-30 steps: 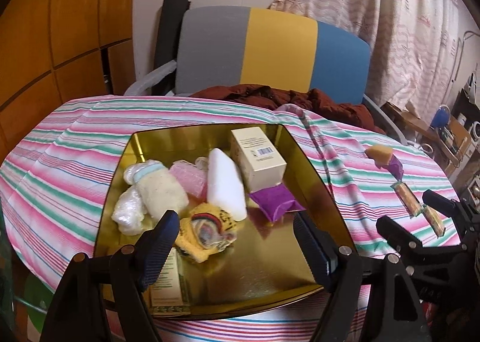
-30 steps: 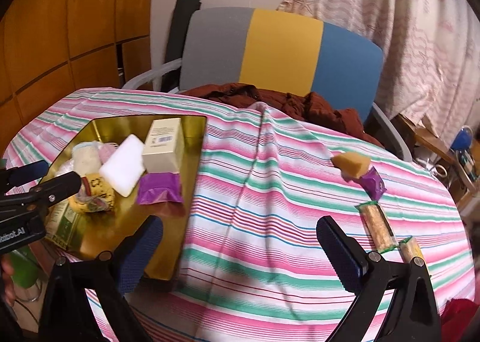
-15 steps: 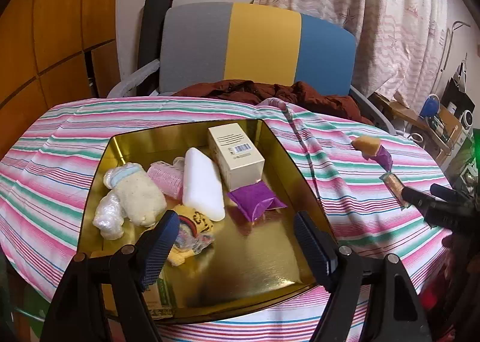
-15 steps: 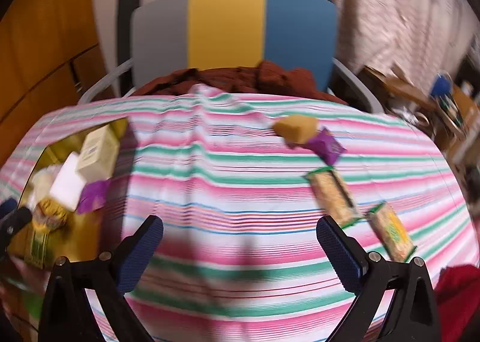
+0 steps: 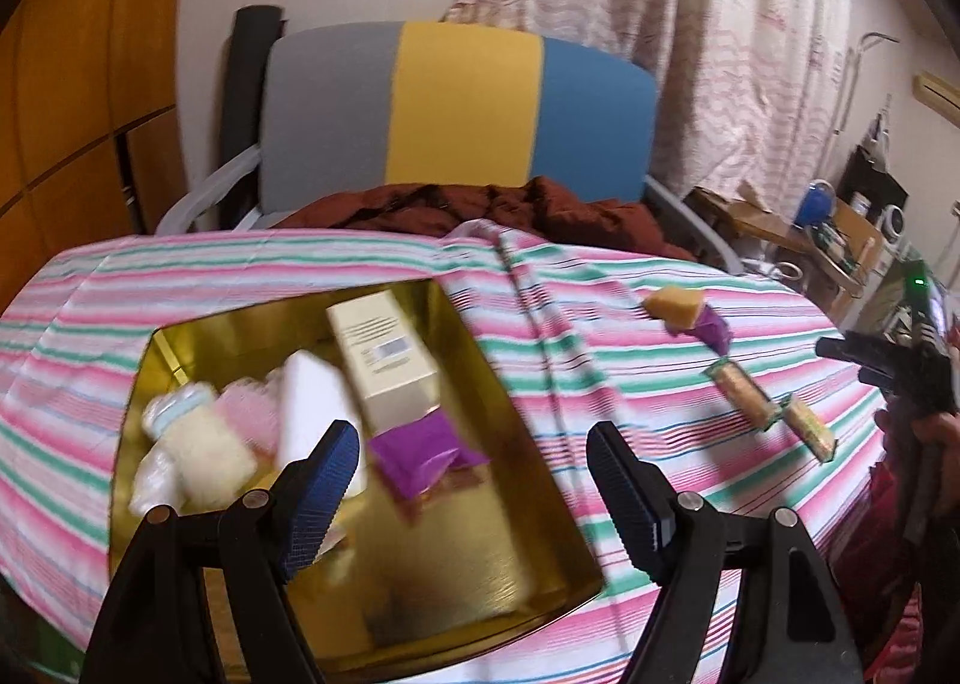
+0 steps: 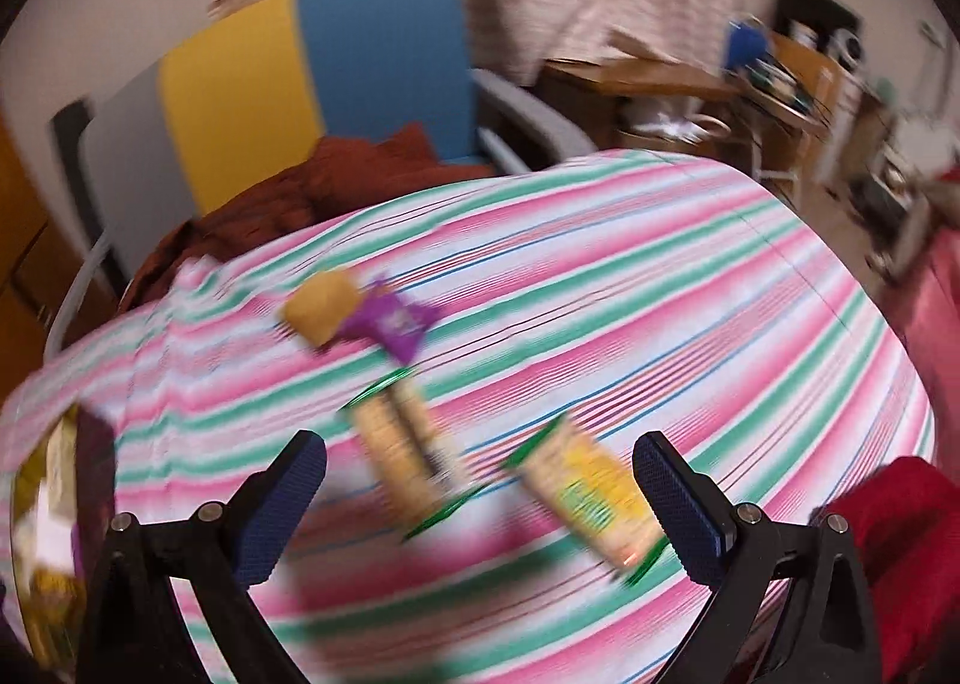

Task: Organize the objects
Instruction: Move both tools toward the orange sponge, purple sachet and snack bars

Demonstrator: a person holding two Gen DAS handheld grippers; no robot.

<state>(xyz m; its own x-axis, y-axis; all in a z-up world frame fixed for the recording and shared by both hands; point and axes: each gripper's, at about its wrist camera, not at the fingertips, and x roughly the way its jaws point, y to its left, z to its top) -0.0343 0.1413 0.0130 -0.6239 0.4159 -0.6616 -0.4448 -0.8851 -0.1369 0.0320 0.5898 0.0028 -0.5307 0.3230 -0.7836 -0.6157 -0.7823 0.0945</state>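
Note:
A gold tray [image 5: 528, 510] on the striped tablecloth holds a cream box [image 5: 384, 360], a white bar [image 5: 306, 414], a purple packet [image 5: 420, 453], a pink item and pale wrapped bundles. My left gripper [image 5: 474, 495] hangs open above the tray's near edge, holding nothing. On the cloth to the right lie a yellow sponge [image 6: 321, 303], a second purple packet [image 6: 390, 324] and two green-edged cracker packs [image 6: 402, 444] [image 6: 591, 495]. My right gripper [image 6: 480, 495] is open just above the cracker packs, one pack lying between its fingers. That view is blurred.
A grey, yellow and blue chair [image 5: 462, 108] with a dark red garment [image 5: 510, 210] stands behind the table. A cluttered wooden desk [image 6: 690, 78] is at the far right. Patterned curtains [image 5: 690, 24] hang behind.
The right gripper has swung right, from facing the tray to hovering over the cracker packs. The left gripper has turned slightly right above the tray. Both stay open.

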